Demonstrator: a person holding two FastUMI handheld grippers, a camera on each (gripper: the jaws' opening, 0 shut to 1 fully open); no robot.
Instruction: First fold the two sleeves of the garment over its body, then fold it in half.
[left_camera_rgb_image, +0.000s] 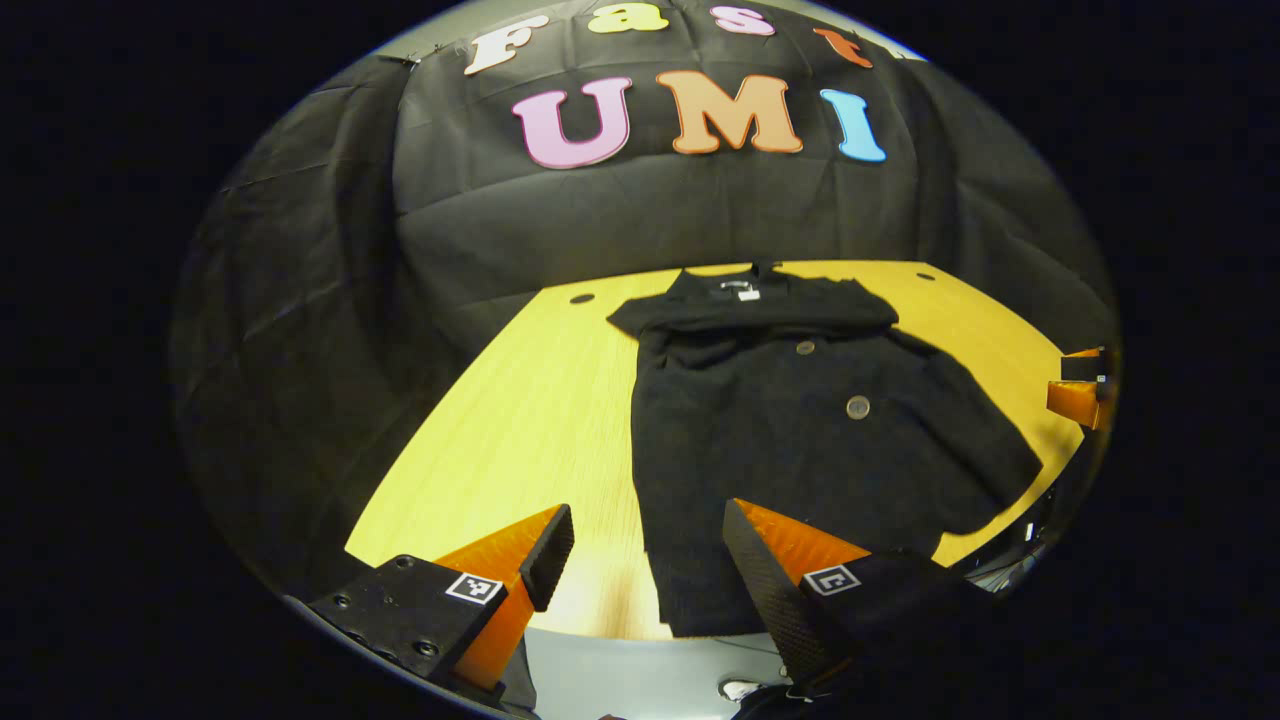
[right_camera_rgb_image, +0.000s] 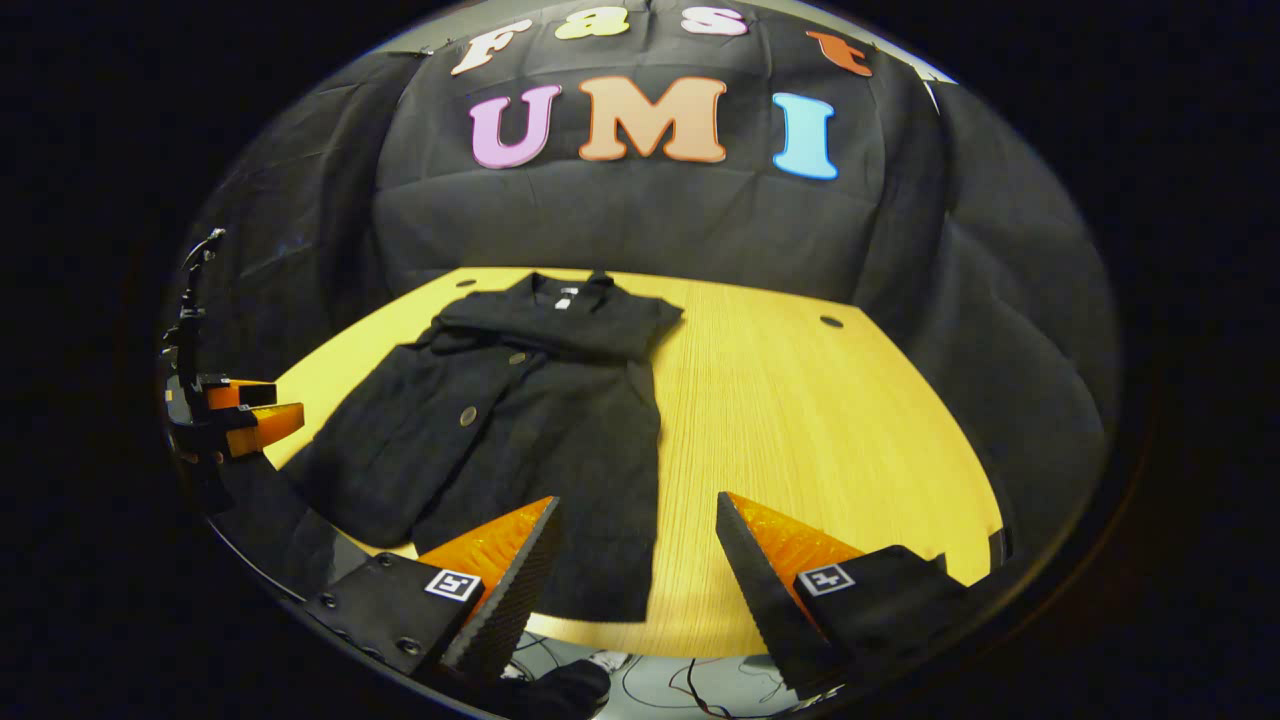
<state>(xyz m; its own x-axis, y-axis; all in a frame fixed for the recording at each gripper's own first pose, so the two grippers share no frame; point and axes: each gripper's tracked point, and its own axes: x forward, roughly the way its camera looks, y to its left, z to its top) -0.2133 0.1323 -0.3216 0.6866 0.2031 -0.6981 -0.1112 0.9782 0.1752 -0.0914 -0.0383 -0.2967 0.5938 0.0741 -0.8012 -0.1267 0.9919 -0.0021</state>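
The black garment (left_camera_rgb_image: 800, 430) lies flat on the bench (left_camera_rgb_image: 520, 420), 1 sleeve (left_camera_rgb_image: 760, 315) folded across its chest. The left gripper (left_camera_rgb_image: 648, 560) and right gripper (right_camera_rgb_image: 637, 555) hover above its hem, fingers apart.

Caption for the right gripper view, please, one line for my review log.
Open right tool hovers above the near hem of a black buttoned garment spread on the wooden table; left tool waits alongside.
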